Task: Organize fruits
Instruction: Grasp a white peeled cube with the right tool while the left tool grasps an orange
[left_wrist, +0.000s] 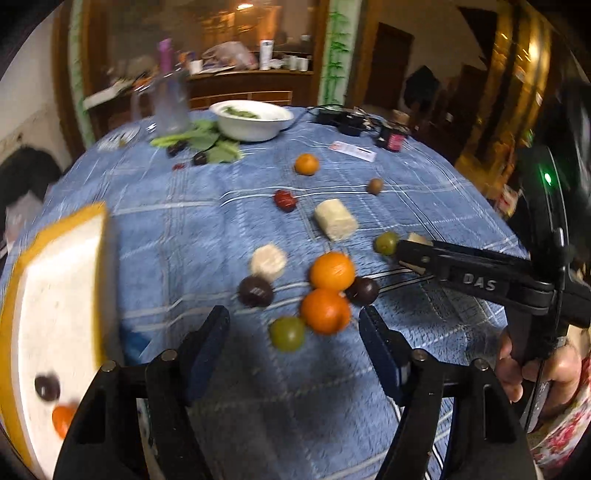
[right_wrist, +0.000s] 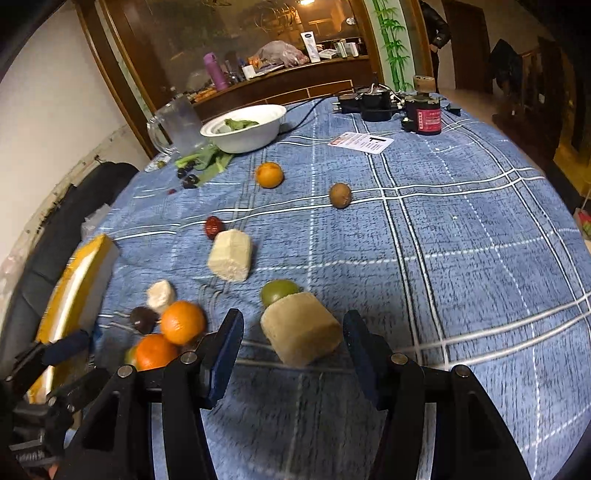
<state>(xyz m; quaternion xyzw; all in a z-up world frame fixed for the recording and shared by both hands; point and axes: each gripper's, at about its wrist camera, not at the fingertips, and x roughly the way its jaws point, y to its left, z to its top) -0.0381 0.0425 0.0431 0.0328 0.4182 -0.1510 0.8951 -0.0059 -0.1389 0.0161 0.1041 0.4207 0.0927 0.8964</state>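
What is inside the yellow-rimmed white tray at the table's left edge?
In the tray, a dark round fruit and an orange fruit show. The left gripper body covers its near corner, so anything more there is hidden.

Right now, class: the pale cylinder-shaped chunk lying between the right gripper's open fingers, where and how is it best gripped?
Probably across the curved sides of the pale chunk, at mid-length. It lies on its side, tilted, flat ends facing near-left and far-right. The right gripper already straddles it from the near side, so coming down from above looks best. A green fruit touches its far end.
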